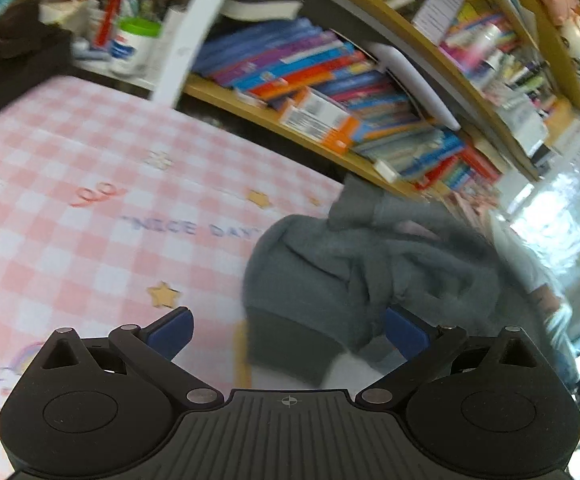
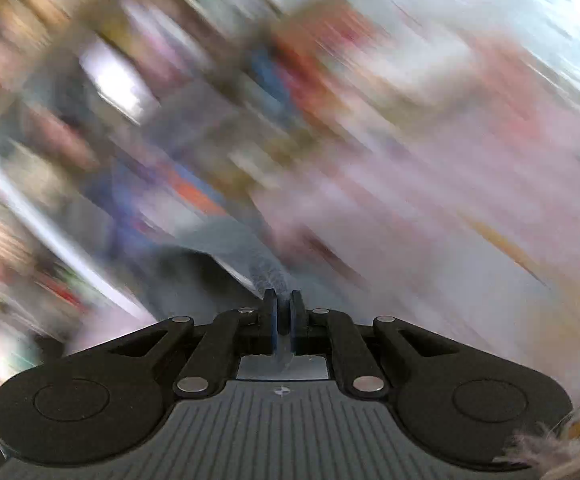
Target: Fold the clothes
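Observation:
A crumpled grey garment (image 1: 350,272) with a ribbed hem lies on the right side of a pink-and-white checked sheet (image 1: 90,152). My left gripper (image 1: 288,334) hovers just in front of it, open, with its blue pads (image 1: 170,332) wide apart and nothing between them. The hem lies between and beyond the two pads without touching them. The right wrist view is heavily smeared by motion. My right gripper (image 2: 283,298) is shut there, and a strip of grey ribbed cloth (image 2: 268,276) runs out from between its fingertips.
A wooden bookshelf (image 1: 330,92) crammed with colourful books runs behind the sheet. At the back left stand a white post (image 1: 194,28) and cluttered pens and a green-lidded tub (image 1: 138,44). A person's pale sleeve (image 1: 538,272) is at the right, near a bright window.

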